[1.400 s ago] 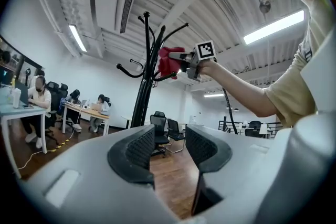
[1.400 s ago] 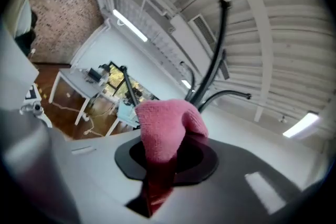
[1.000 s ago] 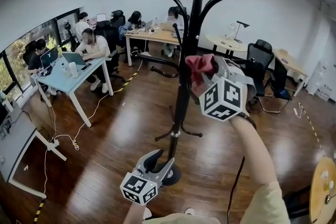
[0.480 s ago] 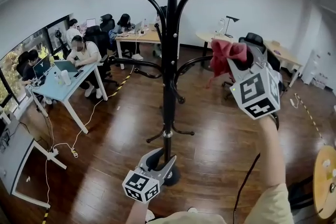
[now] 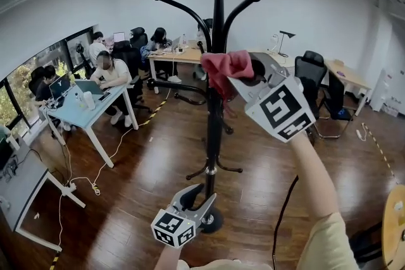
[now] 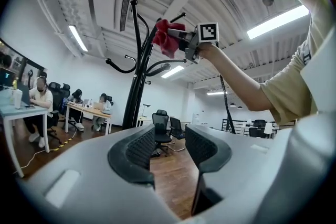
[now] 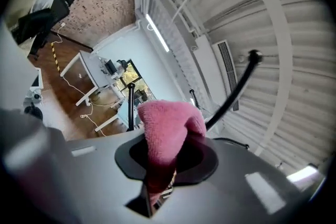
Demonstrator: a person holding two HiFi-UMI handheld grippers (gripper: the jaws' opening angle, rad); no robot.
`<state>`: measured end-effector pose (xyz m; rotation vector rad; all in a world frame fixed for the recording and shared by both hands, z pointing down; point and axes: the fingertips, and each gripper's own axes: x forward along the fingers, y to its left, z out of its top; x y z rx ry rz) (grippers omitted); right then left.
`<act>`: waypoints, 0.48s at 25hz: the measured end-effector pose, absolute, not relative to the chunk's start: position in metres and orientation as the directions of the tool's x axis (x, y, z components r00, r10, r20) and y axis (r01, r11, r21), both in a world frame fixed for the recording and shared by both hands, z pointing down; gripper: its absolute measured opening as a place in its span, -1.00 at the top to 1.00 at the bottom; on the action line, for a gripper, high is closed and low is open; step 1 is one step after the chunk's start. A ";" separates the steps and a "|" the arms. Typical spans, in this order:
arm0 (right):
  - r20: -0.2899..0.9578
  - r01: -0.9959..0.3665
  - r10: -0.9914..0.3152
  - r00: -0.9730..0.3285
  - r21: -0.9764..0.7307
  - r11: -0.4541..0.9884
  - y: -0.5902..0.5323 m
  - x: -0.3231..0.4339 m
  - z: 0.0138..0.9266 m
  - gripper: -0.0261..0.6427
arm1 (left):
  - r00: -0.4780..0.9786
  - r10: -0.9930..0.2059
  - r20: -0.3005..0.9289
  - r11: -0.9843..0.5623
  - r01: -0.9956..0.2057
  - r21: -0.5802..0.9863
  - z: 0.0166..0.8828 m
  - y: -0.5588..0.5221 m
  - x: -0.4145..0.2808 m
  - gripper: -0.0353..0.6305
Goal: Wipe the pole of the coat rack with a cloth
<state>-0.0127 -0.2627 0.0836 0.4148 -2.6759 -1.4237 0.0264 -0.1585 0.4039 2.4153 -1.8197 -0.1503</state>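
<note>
The black coat rack [image 5: 216, 123] stands on the wood floor, its pole rising to curved hooks at the top. My right gripper [image 5: 243, 76] is raised at the upper pole and is shut on a pink cloth [image 5: 226, 67], which overlaps the pole just below the hooks. In the right gripper view the cloth [image 7: 168, 128] bulges out between the jaws, with one hook [image 7: 236, 86] behind it. My left gripper [image 5: 197, 198] hangs low near the rack's base [image 5: 212, 221], open and empty. The left gripper view shows the pole [image 6: 137, 78] and the cloth [image 6: 167, 38] high up.
Desks [image 5: 88, 101] with seated people fill the left and back of the room. Office chairs [image 5: 316, 82] and a table stand at the right. Cables [image 5: 95, 174] trail across the floor on the left. A round tabletop [image 5: 395, 224] shows at the right edge.
The right gripper swung with the cloth off to the right of the pole, then came back left onto the upper pole. The left gripper stayed low by the base.
</note>
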 end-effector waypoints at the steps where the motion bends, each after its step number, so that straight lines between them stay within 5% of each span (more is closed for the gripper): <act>1: -0.047 -0.187 -0.274 -0.960 0.837 0.514 -0.268 -0.029 0.084 0.78 | 0.268 -0.963 -0.009 -0.267 -0.953 0.146 0.402 -0.157 0.022 0.38; 6: -0.086 -0.247 -0.382 -0.920 0.885 0.396 -0.307 -0.069 0.072 0.78 | 0.219 -0.976 -0.016 -0.219 -0.966 0.140 0.396 -0.146 0.001 0.39; 12: -0.301 -0.386 -0.467 -0.831 0.917 0.097 -0.296 -0.028 0.017 0.78 | 0.209 -0.978 0.010 -0.205 -0.968 0.141 0.403 -0.143 -0.005 0.39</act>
